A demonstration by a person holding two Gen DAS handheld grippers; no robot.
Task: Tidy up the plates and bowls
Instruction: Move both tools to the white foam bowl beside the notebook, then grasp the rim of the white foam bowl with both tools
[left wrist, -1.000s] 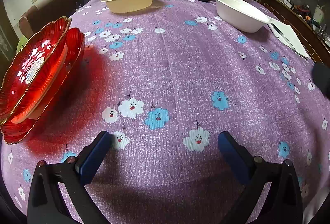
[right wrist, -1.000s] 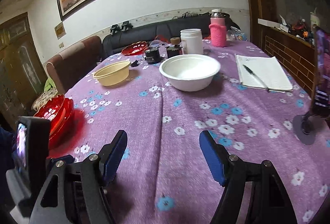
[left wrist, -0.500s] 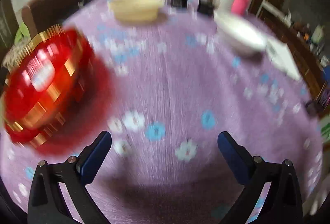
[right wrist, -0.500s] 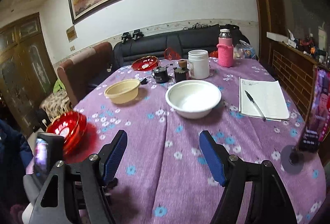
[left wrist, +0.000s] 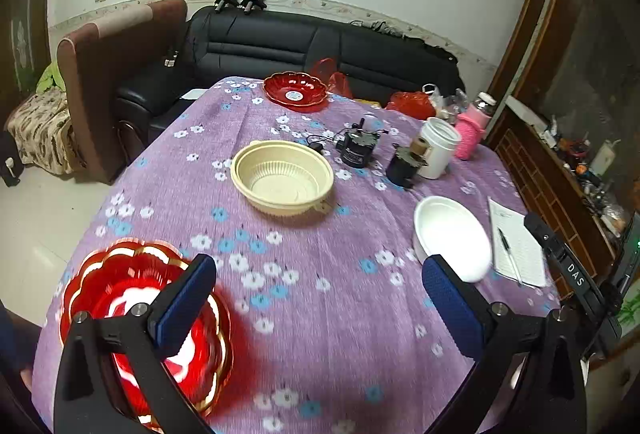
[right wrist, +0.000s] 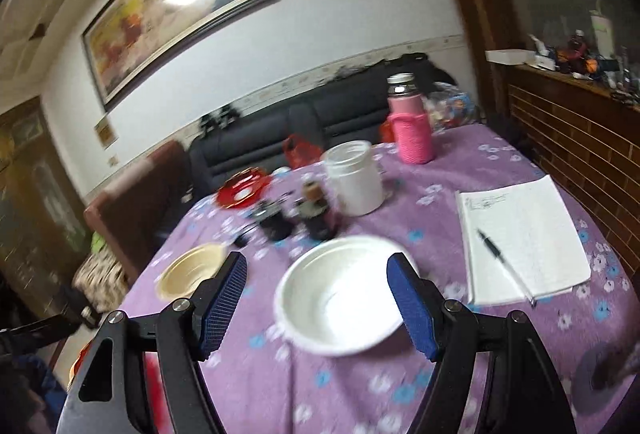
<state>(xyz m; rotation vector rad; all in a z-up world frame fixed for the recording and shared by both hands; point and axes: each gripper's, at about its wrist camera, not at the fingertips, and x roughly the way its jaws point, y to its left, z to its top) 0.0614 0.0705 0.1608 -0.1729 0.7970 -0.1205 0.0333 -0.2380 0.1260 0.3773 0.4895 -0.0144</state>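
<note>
A stack of red gold-rimmed plates [left wrist: 132, 298] lies at the near left edge of the purple flowered tablecloth [left wrist: 340, 334], partly behind my left finger. Mid-table stands a cream ribbed bowl [left wrist: 282, 182], a white bowl [left wrist: 452, 236] sits to the right, and a single red plate [left wrist: 295, 92] rests at the far end. My left gripper [left wrist: 318, 274] hangs open and empty above the near cloth. My right gripper [right wrist: 318, 270] is also open and empty, and the white bowl [right wrist: 340, 294] shows between its fingers on the table ahead. The cream bowl [right wrist: 192, 274] lies to its left.
A white jar [right wrist: 354, 178], a pink-sleeved bottle [right wrist: 412, 126] and small black items [right wrist: 276, 222] crowd the far middle. An open notebook with a pen [right wrist: 520, 234] lies right of the white bowl. A black sofa [left wrist: 320, 42] and a brown chair [left wrist: 120, 74] border the table.
Both grippers have risen and drawn back, so more of the table shows. The right view has swung right, bringing the white bowl between its fingers. Both stayed open.
</note>
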